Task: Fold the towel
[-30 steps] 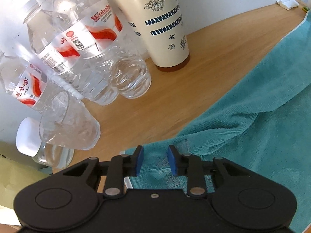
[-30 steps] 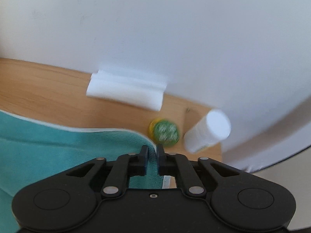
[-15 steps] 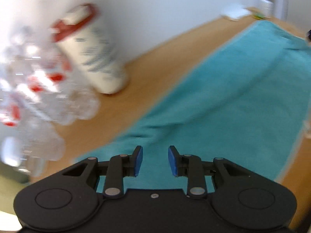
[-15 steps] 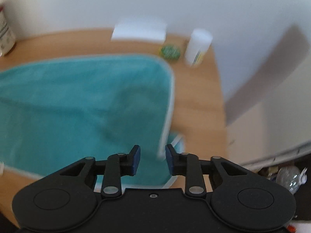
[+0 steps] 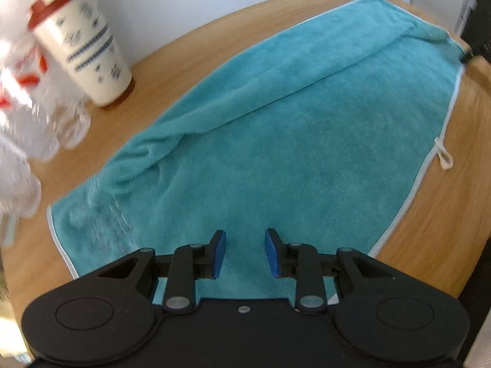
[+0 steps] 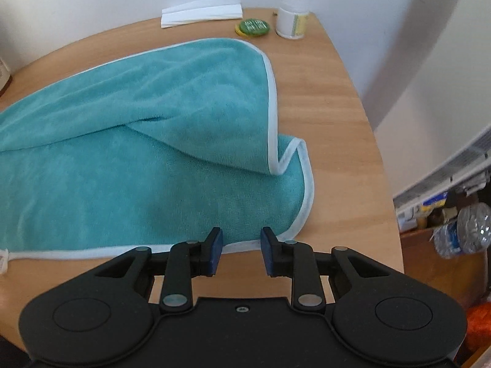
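Towel [image 6: 129,153] folded, far corner overlapping near hem; left gripper [image 5: 245,253], right gripper [image 6: 239,251] parted, empty.

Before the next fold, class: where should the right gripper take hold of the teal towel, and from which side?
Probably the white-piped near corner of the teal towel, approached from the table's front edge. It lies flat, single-layered, just ahead of the open right gripper.

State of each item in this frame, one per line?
Towel: lying on the table, folded over once, top layer uneven.
Left gripper: open, empty, above the towel.
Right gripper: open, empty.
Tumbler: upright, lid on.
White jar: upright, capped.
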A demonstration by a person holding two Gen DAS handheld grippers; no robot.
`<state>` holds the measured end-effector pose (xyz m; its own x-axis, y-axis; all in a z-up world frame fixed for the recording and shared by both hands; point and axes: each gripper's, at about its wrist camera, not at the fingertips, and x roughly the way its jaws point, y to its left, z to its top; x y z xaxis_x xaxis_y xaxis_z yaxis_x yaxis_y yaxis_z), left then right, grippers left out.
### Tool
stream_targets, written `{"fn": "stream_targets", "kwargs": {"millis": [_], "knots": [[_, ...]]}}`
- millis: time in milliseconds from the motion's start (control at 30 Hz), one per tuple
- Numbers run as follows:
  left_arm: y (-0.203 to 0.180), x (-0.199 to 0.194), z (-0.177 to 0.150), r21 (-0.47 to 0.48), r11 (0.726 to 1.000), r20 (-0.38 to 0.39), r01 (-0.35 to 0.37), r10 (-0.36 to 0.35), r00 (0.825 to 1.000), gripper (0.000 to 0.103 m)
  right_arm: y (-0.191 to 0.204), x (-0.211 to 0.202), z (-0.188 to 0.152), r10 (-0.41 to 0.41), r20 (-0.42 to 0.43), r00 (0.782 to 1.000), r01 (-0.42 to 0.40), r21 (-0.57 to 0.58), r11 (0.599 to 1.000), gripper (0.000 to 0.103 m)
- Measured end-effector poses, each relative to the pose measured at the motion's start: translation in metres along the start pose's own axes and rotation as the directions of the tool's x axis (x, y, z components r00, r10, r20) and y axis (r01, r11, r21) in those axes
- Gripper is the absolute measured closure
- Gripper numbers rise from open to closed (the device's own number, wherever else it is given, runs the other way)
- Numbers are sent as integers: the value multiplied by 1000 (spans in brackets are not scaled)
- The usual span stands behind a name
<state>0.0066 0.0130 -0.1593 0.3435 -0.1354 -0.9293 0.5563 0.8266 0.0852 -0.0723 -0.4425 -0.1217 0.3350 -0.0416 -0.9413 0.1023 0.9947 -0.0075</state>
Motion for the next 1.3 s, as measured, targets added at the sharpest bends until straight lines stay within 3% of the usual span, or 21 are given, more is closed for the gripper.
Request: {"fn": "stream_targets", "kwargs": {"millis": [67,167,267,433,600,667,767,1033,1300], "knots": [[2,-2,-2,4,1000,-3,12,-12,1000,74,0,1,1,-2,-9,1000,2,14,1000,72],[3,-3,-4,31,999,-8,8,-8,1000,74,4,-4,7,14,-20,1000,-13,8,1000,84],[5,-2,-4,30,999,-15,12,-11,1000,74,4,-16,22,-27,66,997,26,7,1000,74],[9,0,-3,23,1000,-26,7,-6,1000,68,3,3,44,1,-3,1000,-1,25,1000,69],[13,-2,-7,-12,1000,-31,15,-16,999,68,2,1,38,11,-20,1000,-10,31,999,70],[14,-1,-8,-20,1000,-33,19,-20,999,68,1,-2,38,16,-37,999,-15,31,999,75],[14,-1,-8,-10,1000,-44,25,-25,999,68,1,-3,39,28,-83,996,-27,13,1000,98],[16,-1,-9,13,999,-56,41,-41,998,68,0,-7,23,45,-110,993,-43,22,999,99],[24,-3,-16,38,997,-92,66,-62,994,68,2,-20,-4,49,-188,981,-48,11,999,99]]}}
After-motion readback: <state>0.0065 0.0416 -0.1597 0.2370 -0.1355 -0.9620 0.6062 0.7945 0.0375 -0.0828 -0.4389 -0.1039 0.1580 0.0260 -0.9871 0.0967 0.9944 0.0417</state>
